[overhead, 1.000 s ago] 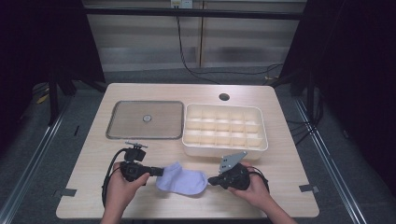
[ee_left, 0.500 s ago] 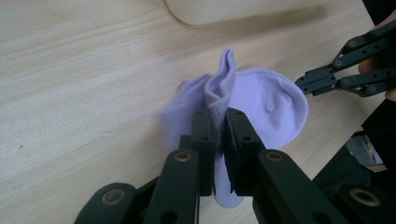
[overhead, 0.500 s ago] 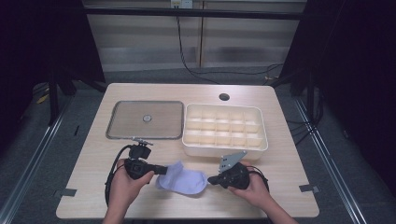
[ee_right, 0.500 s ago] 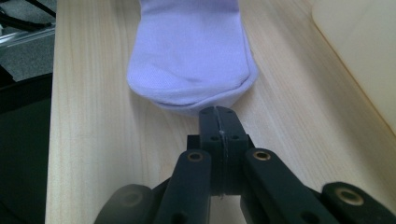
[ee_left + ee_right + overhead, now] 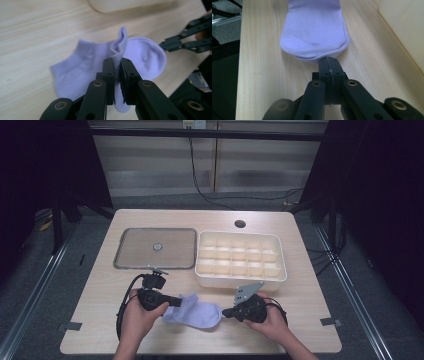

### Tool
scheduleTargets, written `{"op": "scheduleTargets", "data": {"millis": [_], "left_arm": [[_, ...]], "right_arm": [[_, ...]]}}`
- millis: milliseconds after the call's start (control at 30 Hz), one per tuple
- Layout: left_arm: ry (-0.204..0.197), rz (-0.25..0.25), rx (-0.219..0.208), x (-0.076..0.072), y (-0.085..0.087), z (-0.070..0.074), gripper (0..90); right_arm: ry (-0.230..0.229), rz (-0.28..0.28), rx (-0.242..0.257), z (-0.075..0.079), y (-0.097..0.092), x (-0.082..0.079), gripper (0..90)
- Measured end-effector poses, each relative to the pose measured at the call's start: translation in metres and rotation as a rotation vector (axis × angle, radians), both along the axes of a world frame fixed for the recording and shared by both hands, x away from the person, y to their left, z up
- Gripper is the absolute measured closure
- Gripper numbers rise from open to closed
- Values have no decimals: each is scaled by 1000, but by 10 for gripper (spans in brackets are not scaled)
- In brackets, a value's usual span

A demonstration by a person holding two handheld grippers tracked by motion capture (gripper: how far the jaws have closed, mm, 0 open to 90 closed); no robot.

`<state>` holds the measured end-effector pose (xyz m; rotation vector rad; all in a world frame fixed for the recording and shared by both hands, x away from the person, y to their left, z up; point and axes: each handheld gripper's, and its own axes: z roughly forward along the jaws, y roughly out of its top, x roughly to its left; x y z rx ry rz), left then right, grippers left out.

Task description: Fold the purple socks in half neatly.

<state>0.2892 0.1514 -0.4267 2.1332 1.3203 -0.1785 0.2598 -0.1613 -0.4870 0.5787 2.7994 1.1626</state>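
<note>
- The sock (image 5: pixel 196 311), pale lilac, lies on the table (image 5: pixel 300 270) near the front edge, between the two grippers.
- Left gripper (image 5: pixel 176 301) comes in from the sock's left end, held in the person's left hand (image 5: pixel 137 317).
- In the left gripper view the left gripper (image 5: pixel 117 65) has its jaws nearly closed, pinching a raised fold of the sock (image 5: pixel 100 65) at the cuff; the ribbed fabric stands up between the pads.
- The rest of the sock spreads flat on the wood to either side of that fold.
- Right gripper (image 5: pixel 225 312) sits at the sock's toe end, in the right hand (image 5: pixel 272 320).
- In the right gripper view the right gripper (image 5: pixel 329 61) has its jaws fully together, tips right at the rounded toe edge of the sock (image 5: pixel 317 30); whether any fabric is caught between them, I cannot tell.
- Behind the sock, just beyond the grippers, stands the cream divided tray (image 5: pixel 240 277).
- To the tray's left lies a flat lid (image 5: pixel 130 247) with a small knob at its middle.
</note>
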Motion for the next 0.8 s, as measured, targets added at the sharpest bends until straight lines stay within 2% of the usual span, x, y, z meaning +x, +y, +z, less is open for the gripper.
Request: {"op": "scheduleTargets", "data": {"millis": [33, 100, 133, 167, 200, 300, 333, 367, 433, 567, 667, 800], "left_arm": [[7, 14, -8, 2, 4, -2, 827], [18, 32, 19, 5, 12, -8, 827], [30, 48, 14, 5, 14, -12, 827], [36, 39, 19, 8, 18, -16, 827], [50, 59, 15, 8, 20, -21, 827], [63, 83, 16, 12, 24, -33, 817], [51, 75, 26, 14, 26, -36, 804], [37, 76, 38, 15, 26, -40, 751], [37, 81, 51, 16, 26, -45, 744], [-8, 75, 91, 16, 26, -45, 667], [-10, 86, 90, 17, 26, -45, 663], [9, 70, 97, 19, 21, -50, 634]], "right_arm": [[-3, 4, 1, -1, 0, 0, 900], [-4, 3, -1, 0, 0, 0, 900], [-4, -2, 2, 0, 0, 0, 900], [-7, 0, 2, -1, 0, 1, 900], [-4, 0, 3, -1, -1, 1, 900], [-3, -2, -4, -1, 0, 1, 900], [-4, -1, -2, -1, 0, 1, 900], [-1, 0, 1, -1, 0, 0, 900], [-1, 1, 1, -1, 0, 0, 900], [-2, 3, -1, -1, 0, 0, 900], [-2, 3, 0, -1, 0, 0, 900], [-2, -1, -6, 0, 0, -1, 900]]}}
